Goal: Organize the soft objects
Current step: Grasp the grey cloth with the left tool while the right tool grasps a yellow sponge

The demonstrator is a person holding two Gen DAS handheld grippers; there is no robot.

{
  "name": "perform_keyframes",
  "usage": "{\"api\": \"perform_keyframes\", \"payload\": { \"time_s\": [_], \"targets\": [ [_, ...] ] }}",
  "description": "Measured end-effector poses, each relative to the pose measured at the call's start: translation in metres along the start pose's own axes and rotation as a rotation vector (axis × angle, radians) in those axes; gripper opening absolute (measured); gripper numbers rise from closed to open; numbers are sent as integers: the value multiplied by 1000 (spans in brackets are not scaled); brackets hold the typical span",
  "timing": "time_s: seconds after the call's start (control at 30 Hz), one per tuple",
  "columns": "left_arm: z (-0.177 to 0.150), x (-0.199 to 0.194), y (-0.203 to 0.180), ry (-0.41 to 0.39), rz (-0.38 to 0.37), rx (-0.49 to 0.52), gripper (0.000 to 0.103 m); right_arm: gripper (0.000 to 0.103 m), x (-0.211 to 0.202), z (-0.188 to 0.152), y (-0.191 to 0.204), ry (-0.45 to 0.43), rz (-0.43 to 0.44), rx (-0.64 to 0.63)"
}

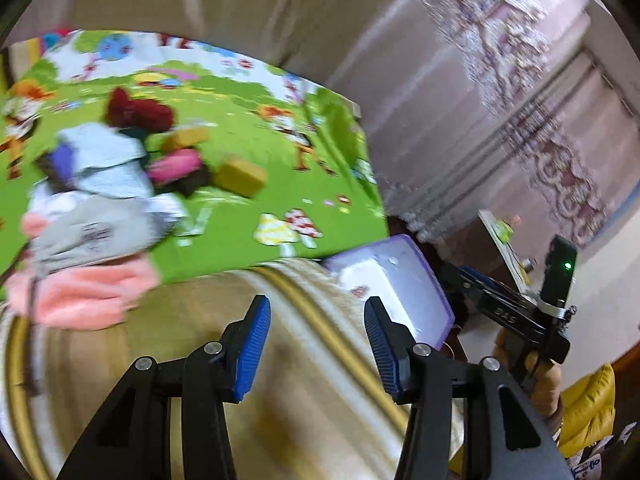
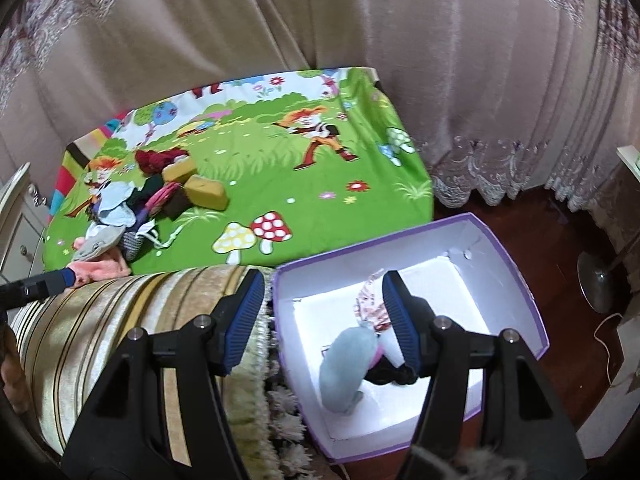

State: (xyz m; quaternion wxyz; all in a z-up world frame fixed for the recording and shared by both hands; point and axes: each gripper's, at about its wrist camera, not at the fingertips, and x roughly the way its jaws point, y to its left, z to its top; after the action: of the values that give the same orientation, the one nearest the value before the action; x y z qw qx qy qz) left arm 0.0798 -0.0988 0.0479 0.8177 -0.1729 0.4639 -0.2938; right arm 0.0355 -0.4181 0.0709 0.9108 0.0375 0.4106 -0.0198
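Soft items: heap of clothes (image 2: 120, 216) and two yellow sponges (image 2: 206, 192) on green mat; grey sock (image 2: 348, 364) inside purple box (image 2: 520, 280).

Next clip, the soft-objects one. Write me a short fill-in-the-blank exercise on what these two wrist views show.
1. The box with the purple rim stands on the ____.
2. The two yellow sponges lie on the ____ cartoon mat.
3. Between the right gripper's pads there is ____.

Missing words: floor; green; nothing
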Motion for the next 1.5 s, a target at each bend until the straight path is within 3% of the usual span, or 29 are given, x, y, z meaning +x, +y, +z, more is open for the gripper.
{"api": "perform_keyframes", "payload": {
  "time_s": [0.3,0.73,1.03,1.5],
  "targets": [
    [1,-39,69,-36,129,-85,50,67,5,10,29,1,41,-58],
    [15,-45,112,-3,239,-116,51,68,31,17,50,52,72,-91],
    [26,-34,139,35,290,-184,53,68,47,23,65,75,95,-125],
    [45,2,189,113,284,-358,53,68,77,46,96,81,120,-211]
  ]
}}
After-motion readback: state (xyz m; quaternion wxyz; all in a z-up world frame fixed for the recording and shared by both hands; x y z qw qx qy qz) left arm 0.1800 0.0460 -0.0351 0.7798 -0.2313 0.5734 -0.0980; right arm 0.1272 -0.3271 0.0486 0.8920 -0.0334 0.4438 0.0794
